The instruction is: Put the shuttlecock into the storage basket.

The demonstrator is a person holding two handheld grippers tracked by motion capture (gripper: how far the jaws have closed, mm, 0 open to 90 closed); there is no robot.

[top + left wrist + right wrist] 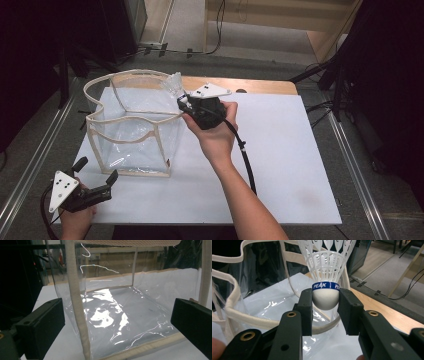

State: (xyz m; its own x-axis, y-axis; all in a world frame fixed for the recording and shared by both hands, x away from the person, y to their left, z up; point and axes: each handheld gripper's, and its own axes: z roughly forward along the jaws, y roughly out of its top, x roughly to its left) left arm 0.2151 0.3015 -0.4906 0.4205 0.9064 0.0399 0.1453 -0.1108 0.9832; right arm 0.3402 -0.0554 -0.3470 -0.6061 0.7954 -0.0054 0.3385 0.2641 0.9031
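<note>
**A:** What does the work sit on, and what is the room like?

**B:** A white board (280, 165) lies over a wooden table (250, 85), whose bare wood shows as a strip along the far edge. Metal rails (355, 165) run along the floor on both sides. Past the table, the floor is grey, a black cable (220, 25) trails across it, and pale wooden framing stands behind. The sides of the room are dark.

**A:** How many things are there?

**B:** One clear plastic bag (132, 125) with cream cloth trim, standing open on the left half of the board. One shuttlecock (325, 282), white with a blue band that reads PEAK. Two grippers, one in each hand, and each carries a grey three-cornered plate on top.

**A:** Where is the shuttlecock?

**B:** In the right gripper (325, 300). Its two black jaws are clamped on the rounded white cork from either side, with the skirt pointing away from the gripper. In the high view, that gripper (186, 103) is at the bag's far right corner, at its rim, and the shuttlecock (174, 84) shows as a pale shape just above the rim there.

**A:** And the left gripper?

**B:** The left gripper (96, 172) rests at the board's near left corner, just beside the bag's near lower edge. Its jaws stand wide apart. In its own view, a trimmed corner of the bag (77, 315) lies between them, but neither pad presses on it.
</note>
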